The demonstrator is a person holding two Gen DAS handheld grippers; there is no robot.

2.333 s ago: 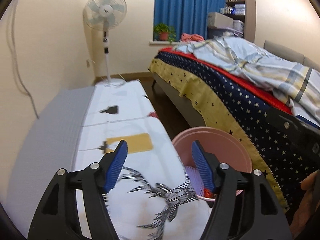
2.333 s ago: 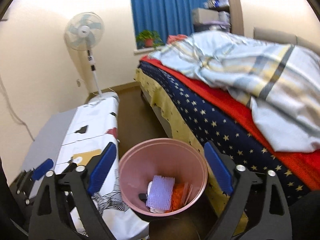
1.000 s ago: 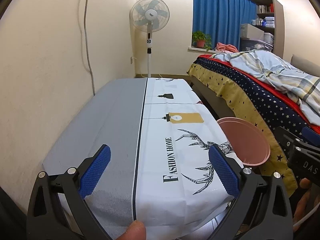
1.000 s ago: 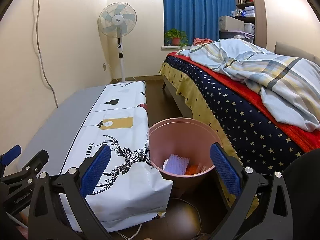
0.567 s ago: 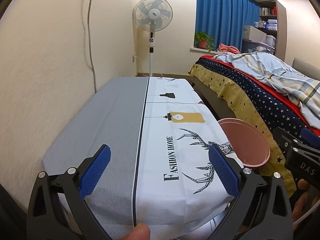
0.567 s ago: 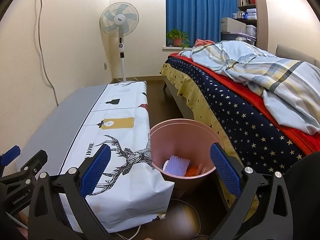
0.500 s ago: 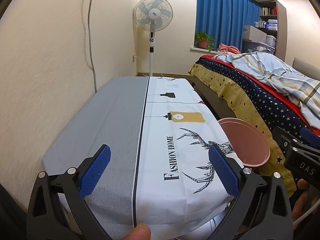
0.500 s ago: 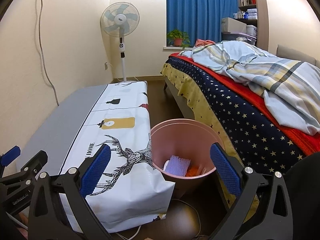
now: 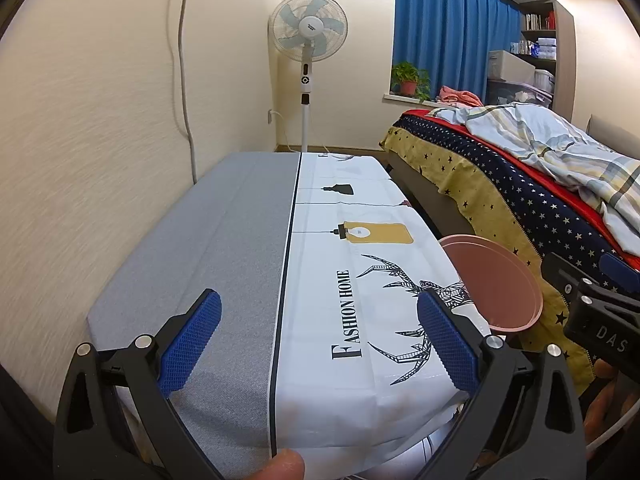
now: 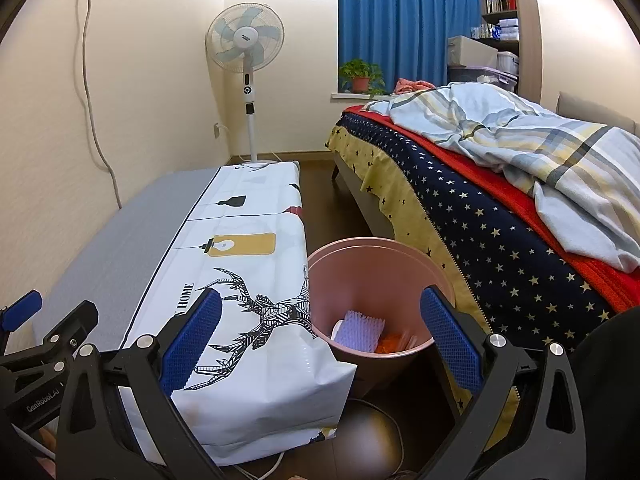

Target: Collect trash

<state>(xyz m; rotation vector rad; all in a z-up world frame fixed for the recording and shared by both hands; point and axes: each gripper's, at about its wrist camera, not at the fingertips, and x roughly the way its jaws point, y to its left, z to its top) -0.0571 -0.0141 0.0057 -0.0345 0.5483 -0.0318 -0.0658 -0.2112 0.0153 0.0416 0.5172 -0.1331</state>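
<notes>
**Both claws wide, bin between counter and bed**

While held above the cloth-covered counter [image 9: 248, 248], left claw [image 9: 318, 338] spread wide, gripping nothing. Right claw [image 10: 320, 334] likewise agape and empty, aimed over the pink trash bin [image 10: 372, 258] on the floor, wedged between counter and bed [image 10: 472, 216]. Inside: a lilac mesh piece [image 10: 360, 330] and orange scraps [image 10: 394, 342], possibly wrappers.
</notes>
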